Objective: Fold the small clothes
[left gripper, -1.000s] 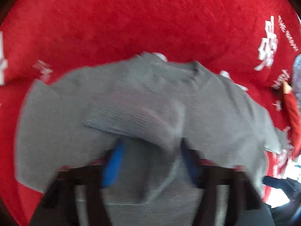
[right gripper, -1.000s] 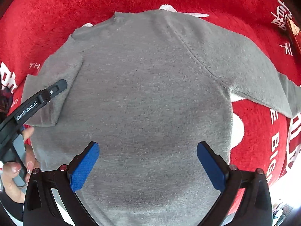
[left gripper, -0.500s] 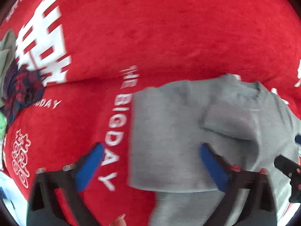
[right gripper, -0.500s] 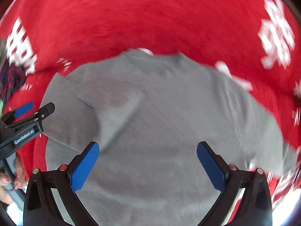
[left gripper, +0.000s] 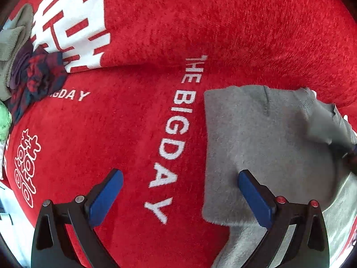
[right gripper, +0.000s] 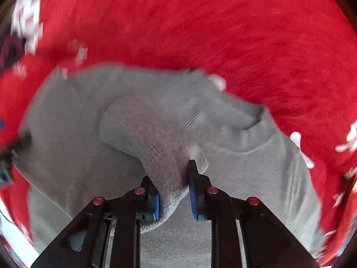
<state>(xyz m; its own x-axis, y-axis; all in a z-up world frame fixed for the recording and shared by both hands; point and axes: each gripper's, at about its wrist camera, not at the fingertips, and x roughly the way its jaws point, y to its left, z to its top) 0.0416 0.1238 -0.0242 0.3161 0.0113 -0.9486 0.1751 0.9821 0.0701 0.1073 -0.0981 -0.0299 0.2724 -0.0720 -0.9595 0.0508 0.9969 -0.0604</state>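
Right tongs clamped on grey sweater sleeve, left tongs wide.

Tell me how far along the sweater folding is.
Partway. One side of the gray sweater already lies folded in, with a straight edge. The right gripper is clamped on its sleeve, over the body; the left gripper is open. Bottom fold remains.

Both views bright, even daylight, soft shadows only. Left wrist mostly sharp: white lettering on the red blanket crisp, slight smear at far right edge. Right wrist heavily motion-blurred; grey sweater and blanket streaked. Strong fisheye bending, dark vignette corners. Blown-out white at near-left corners.
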